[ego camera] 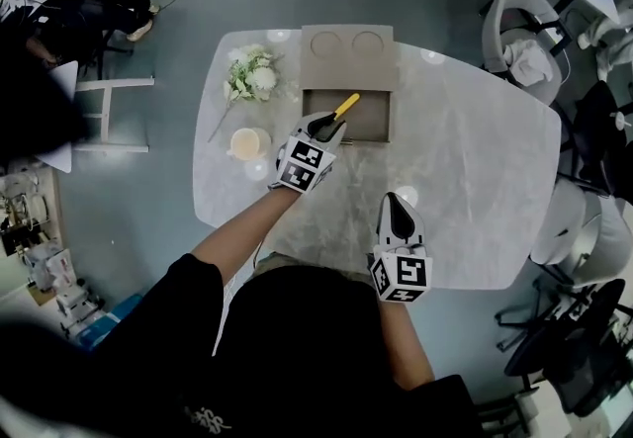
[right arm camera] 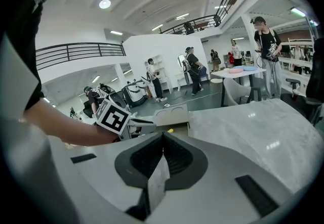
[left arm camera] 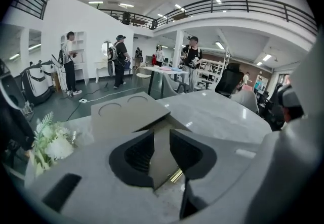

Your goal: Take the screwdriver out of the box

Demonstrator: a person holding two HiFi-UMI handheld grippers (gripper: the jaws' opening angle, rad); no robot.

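Note:
An open cardboard box (ego camera: 348,117) sits at the table's far middle, its lid (ego camera: 347,54) folded back. A screwdriver with a yellow handle (ego camera: 345,107) leans out of the box's left part. My left gripper (ego camera: 323,130) is at the box's near left corner, just below the handle, and is open. In the left gripper view the box wall (left arm camera: 161,154) fills the gap of that gripper (left arm camera: 162,136), and a small yellowish piece (left arm camera: 176,175) shows low between the pads, not pressed. My right gripper (ego camera: 401,219) hovers over bare table nearer me, its tips (right arm camera: 163,136) together and empty.
White flowers (ego camera: 252,73) and a small cream cup (ego camera: 248,142) lie left of the box on the marble table (ego camera: 475,159). Chairs (ego camera: 524,41) stand at the right. Several people stand far off in the hall (left arm camera: 120,58).

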